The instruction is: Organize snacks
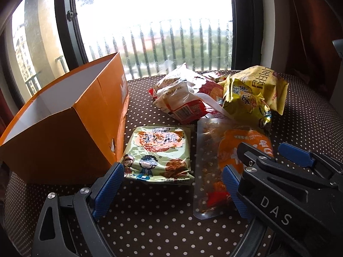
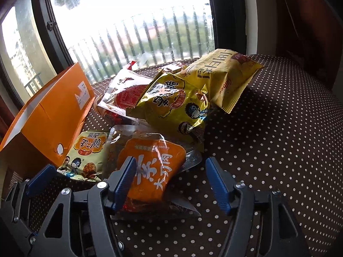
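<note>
The left tool (image 1: 171, 175) stands spread over the brown polka-dot surface (image 1: 150, 224), gripping nothing; the pale green noodle-snack packet (image 1: 158, 156) lies flat between and just beyond its blue pads, touching neither that can be seen. At ten o'clock from that packet sits the open orange cardboard box (image 1: 70, 137), its near corner just beside the packet's left edge and its white inside bare where it shows. At three o'clock from the green packet lies the clear pouch with the orange label (image 1: 214, 160), lengthwise toward the camera.

The right tool (image 2: 169, 180) is also spread, its jaws standing on either side of that pouch's (image 2: 150, 171) labelled end. Its left pad lies against or just in front of the label's edge, and I cannot tell which; the right pad is clear of the plastic.

At twelve o'clock from the pouch a heap of snacks rests near the window (image 1: 150, 21): a clear-and-red wrapped pack (image 1: 182, 98), a crumpled yellow packet with cartoon figures (image 2: 178, 107) leaning on it, and a larger yellow chip bag (image 2: 223, 79) at two o'clock, partly over the crumpled one.
</note>
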{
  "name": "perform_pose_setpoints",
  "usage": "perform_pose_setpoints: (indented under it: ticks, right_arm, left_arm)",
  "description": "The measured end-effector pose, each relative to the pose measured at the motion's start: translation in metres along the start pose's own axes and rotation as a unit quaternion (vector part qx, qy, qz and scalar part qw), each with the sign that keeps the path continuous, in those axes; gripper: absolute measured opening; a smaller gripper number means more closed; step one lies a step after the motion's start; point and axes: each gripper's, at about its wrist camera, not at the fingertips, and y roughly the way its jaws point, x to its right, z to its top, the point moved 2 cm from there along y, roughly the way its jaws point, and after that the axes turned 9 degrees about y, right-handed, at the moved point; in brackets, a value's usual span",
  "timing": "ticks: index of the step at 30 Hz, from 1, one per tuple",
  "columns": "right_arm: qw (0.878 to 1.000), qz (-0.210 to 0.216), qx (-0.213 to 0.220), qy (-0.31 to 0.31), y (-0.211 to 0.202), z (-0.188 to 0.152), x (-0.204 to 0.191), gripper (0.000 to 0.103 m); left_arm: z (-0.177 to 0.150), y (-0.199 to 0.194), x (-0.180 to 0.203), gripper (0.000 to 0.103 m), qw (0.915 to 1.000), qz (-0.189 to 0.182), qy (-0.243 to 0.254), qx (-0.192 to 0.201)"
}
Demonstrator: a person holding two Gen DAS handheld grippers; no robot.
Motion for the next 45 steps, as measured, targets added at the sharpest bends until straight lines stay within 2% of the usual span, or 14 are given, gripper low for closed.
perform_pose_setpoints:
  ticks: [6,7,8,9,13,20,24,26,28,29,35,45]
  right_arm:
    - [1.0,0.018,-0.025,0.003,0.022,0.004,-0.017,0.068]
    - [0.999,0.03,-0.032,0.005,0.025,0.004,-0.018,0.052]
    - [0.997,0.064,-0.049,0.013,0.03,0.003,-0.019,0.041]
    - [0.995,0.084,-0.059,0.022,0.032,0.001,-0.018,0.039]
    - [0.994,0.086,-0.055,0.024,0.028,-0.001,-0.017,0.033]
    - [0.998,0.055,-0.014,0.003,0.004,0.005,-0.013,0.031]
    - [0.999,0.048,-0.01,-0.002,0.006,0.009,-0.019,0.031]
    - [0.999,0.046,-0.013,-0.006,0.012,0.009,-0.023,0.031]
    - [0.999,0.044,-0.016,-0.006,0.015,0.009,-0.026,0.031]
    - [0.999,0.042,-0.016,-0.006,0.015,0.008,-0.024,0.031]
    - [0.999,0.036,-0.018,-0.006,0.015,0.006,-0.024,0.031]
    - [1.0,0.02,-0.005,-0.012,-0.005,-0.005,-0.019,0.031]
  left_arm:
    - [0.0,0.01,-0.011,0.092,0.9998,0.015,-0.007,-0.01]
    - [-0.001,0.011,-0.01,0.092,0.9998,0.016,-0.005,-0.013]
    - [-0.002,0.013,-0.01,0.092,0.9997,0.015,-0.005,-0.016]
    - [-0.002,0.014,-0.01,0.092,0.9997,0.014,-0.006,-0.018]
    - [-0.001,0.014,-0.007,0.092,0.9997,0.015,-0.004,-0.019]
    - [0.007,0.018,-0.014,0.092,0.9993,-0.01,-0.026,-0.025]
    - [0.009,0.024,-0.014,0.092,0.9993,-0.007,-0.029,-0.021]
    - [0.007,0.031,-0.015,0.091,0.9988,-0.014,-0.034,-0.032]
    - [0.004,0.038,-0.015,0.085,0.9985,-0.01,-0.033,-0.043]
    - [0.003,0.039,-0.015,0.085,0.9986,-0.009,-0.029,-0.042]
    - [0.0,0.036,-0.006,0.074,0.999,-0.018,-0.011,-0.038]
    - [-0.009,0.008,-0.005,0.073,0.9978,-0.057,-0.019,-0.027]
